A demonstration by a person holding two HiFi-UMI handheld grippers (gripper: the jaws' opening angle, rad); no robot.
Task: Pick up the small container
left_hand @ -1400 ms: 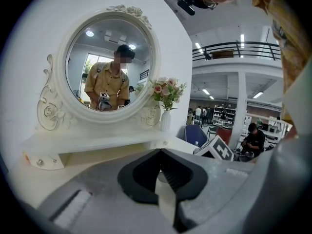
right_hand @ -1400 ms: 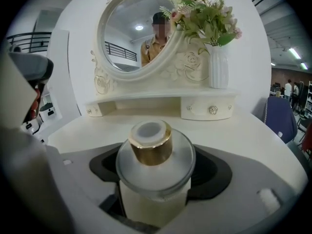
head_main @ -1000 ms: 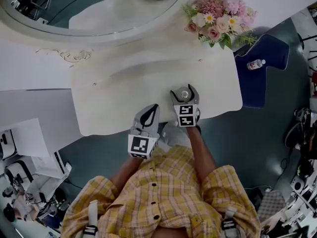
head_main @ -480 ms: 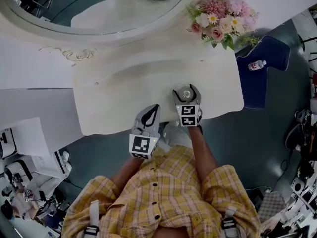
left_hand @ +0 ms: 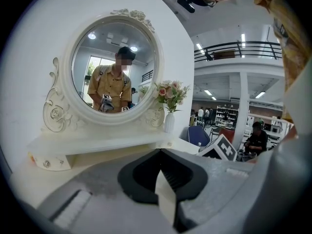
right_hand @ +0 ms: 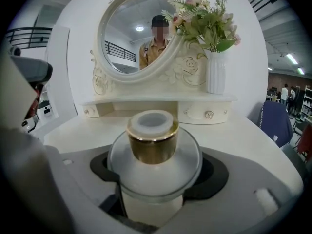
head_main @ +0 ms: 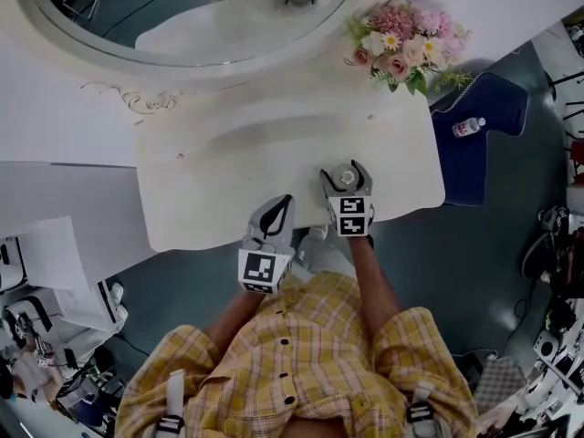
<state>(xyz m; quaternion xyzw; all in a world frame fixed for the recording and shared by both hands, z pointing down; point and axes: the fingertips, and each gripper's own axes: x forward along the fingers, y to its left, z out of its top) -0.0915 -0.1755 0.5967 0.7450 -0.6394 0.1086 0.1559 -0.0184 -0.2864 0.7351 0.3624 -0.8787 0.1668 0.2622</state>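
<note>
Your right gripper (head_main: 345, 175) has its jaws closed round the small container (right_hand: 152, 145), the dark pads pressing the round frosted body on both sides. The gold collar and white cap stand upright above the jaws. The container sits over the desk (head_main: 228, 181) close to its front edge, toward the front right corner. You can't tell from these views whether its base touches the desktop.

Your left gripper (head_main: 281, 204) hangs just beside the right one, at the desk's front edge, jaws pressed together with nothing between them.

Beyond both, the low drawer shelf (right_hand: 161, 106) runs along the back edge, with the round mirror (left_hand: 114, 67) above it. A white vase (right_hand: 216, 72) of flowers (head_main: 406, 35) stands at the back right corner. Off the desk's right edge is a blue chair (head_main: 488, 94) with a small bottle (head_main: 467, 127) lying on it.
</note>
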